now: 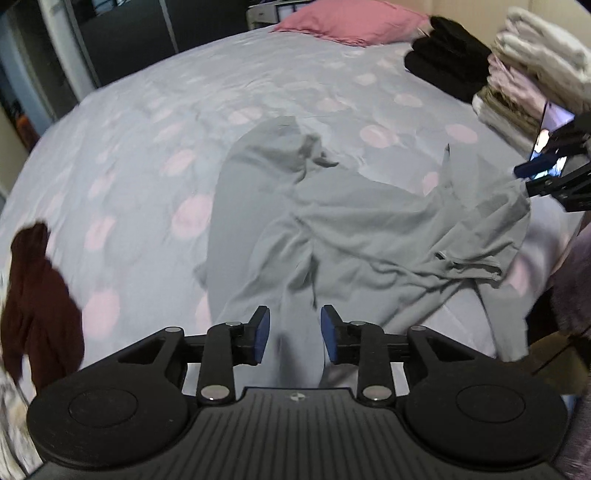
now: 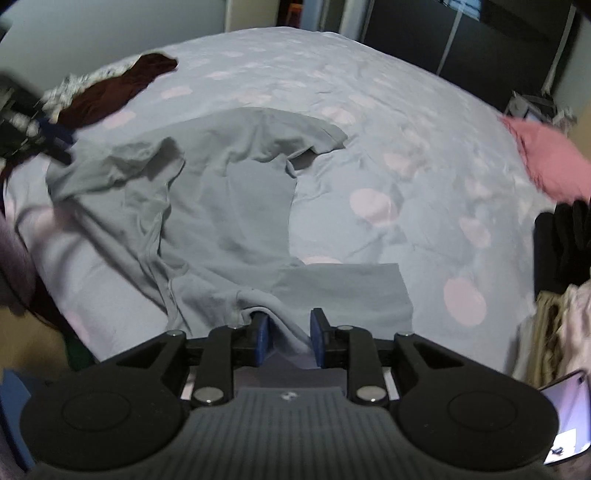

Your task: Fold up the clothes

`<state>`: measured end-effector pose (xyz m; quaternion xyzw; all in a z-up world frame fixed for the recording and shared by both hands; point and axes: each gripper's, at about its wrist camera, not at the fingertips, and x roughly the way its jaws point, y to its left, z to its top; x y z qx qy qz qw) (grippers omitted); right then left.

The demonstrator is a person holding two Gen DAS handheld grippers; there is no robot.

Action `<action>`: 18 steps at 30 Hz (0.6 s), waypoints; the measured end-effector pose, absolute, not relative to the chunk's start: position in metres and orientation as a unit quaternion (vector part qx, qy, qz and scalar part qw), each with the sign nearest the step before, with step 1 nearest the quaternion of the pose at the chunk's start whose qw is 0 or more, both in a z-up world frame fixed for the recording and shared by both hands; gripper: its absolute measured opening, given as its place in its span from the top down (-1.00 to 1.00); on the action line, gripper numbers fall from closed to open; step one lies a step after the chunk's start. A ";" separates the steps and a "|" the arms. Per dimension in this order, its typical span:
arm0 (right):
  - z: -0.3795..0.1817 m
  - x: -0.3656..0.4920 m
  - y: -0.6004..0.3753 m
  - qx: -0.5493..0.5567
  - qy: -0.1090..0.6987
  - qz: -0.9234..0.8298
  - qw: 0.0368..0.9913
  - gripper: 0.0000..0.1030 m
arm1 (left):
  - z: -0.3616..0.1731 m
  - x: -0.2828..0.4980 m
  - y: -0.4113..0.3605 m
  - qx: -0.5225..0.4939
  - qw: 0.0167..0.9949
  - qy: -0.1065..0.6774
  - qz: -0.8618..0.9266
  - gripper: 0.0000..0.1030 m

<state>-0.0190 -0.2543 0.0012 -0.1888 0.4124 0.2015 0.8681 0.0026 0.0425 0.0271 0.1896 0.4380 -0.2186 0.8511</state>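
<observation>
Grey T-shirt (image 1: 332,221) lies rumpled mid-bed on dotted duvet (image 1: 147,122). Left gripper (image 1: 294,334) pads wide apart, shirt fabric between them, grip unclear. Right gripper (image 2: 288,341) pads wide apart, fold of shirt hem between them. Maroon garment (image 1: 33,295) left of shirt; folded stack (image 1: 524,74) right.

A shirt (image 1: 354,225) lies spread on the bed (image 1: 147,122). Seen from the left wrist, a pillow (image 1: 351,20) sits beyond the shirt, stacked clothes (image 1: 524,70) to its right, another garment (image 1: 37,295) at its left.
</observation>
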 end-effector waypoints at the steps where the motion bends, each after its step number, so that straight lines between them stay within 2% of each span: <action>1: 0.001 -0.019 -0.254 -0.200 0.417 0.195 0.865 0.42 | 0.024 0.005 0.037 0.196 0.850 0.436 -0.222 0.40; 5: 0.001 -0.022 -0.257 -0.224 0.436 0.188 0.851 0.35 | 0.014 0.014 0.023 0.205 0.853 0.427 -0.219 0.27; 9: 0.005 -0.030 -0.263 -0.232 0.440 0.193 0.846 0.31 | 0.002 0.026 0.013 0.211 0.853 0.427 -0.211 0.27; 11: 0.006 -0.035 -0.261 -0.237 0.435 0.211 0.843 0.31 | -0.005 0.031 0.008 0.219 0.851 0.431 -0.205 0.40; 13: 0.006 -0.043 -0.254 -0.244 0.425 0.241 0.838 0.31 | -0.009 0.034 0.007 0.224 0.851 0.431 -0.201 0.74; 16: 0.006 -0.054 -0.244 -0.254 0.410 0.287 0.828 0.31 | -0.007 0.038 0.011 0.211 0.854 0.433 -0.197 0.91; 18: 0.006 -0.061 -0.238 -0.261 0.399 0.317 0.820 0.32 | -0.002 0.039 0.016 0.202 0.857 0.432 -0.194 0.92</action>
